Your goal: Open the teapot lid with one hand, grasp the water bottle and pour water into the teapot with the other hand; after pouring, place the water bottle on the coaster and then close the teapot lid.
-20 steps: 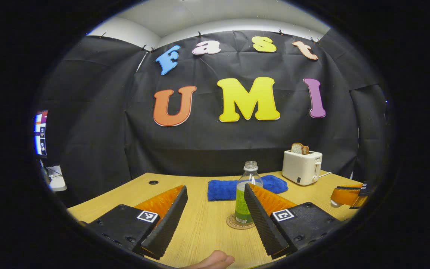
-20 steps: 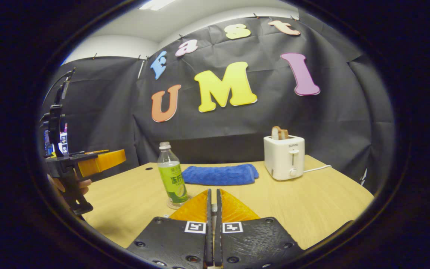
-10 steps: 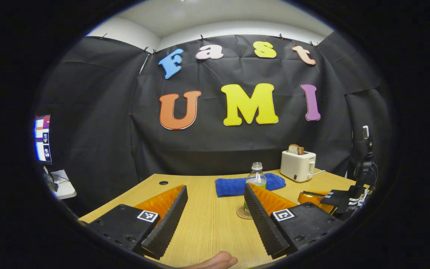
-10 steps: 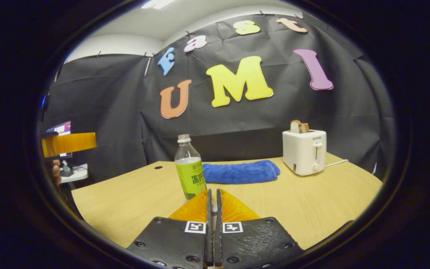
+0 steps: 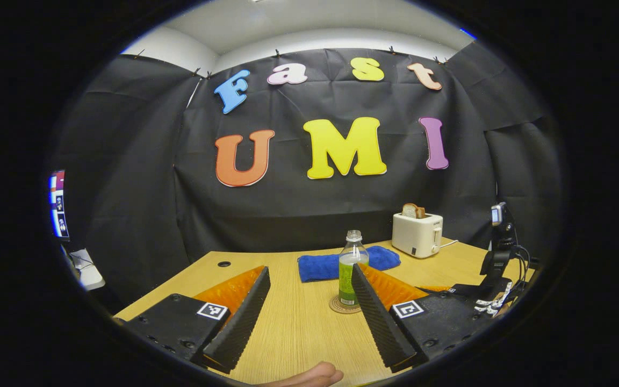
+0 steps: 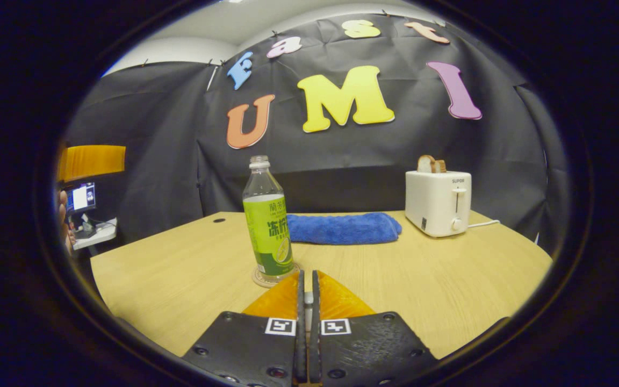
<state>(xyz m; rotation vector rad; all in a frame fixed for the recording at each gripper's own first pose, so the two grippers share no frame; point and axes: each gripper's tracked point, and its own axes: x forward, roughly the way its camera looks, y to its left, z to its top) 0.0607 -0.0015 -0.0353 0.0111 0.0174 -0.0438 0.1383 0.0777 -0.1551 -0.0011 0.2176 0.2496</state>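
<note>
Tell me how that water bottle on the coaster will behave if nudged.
The water bottle is tall and narrow, so probably tippy. It looks uncapped; a tip may spill. Its round body would likely roll off the coaster.

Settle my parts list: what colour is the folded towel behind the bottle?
Blue; the towel shows best in the right gripper view.

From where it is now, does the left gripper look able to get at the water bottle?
Probably yes. The left gripper is open, and the water bottle stands upright on its coaster ahead, slightly toward one finger, with bare table between.
</note>
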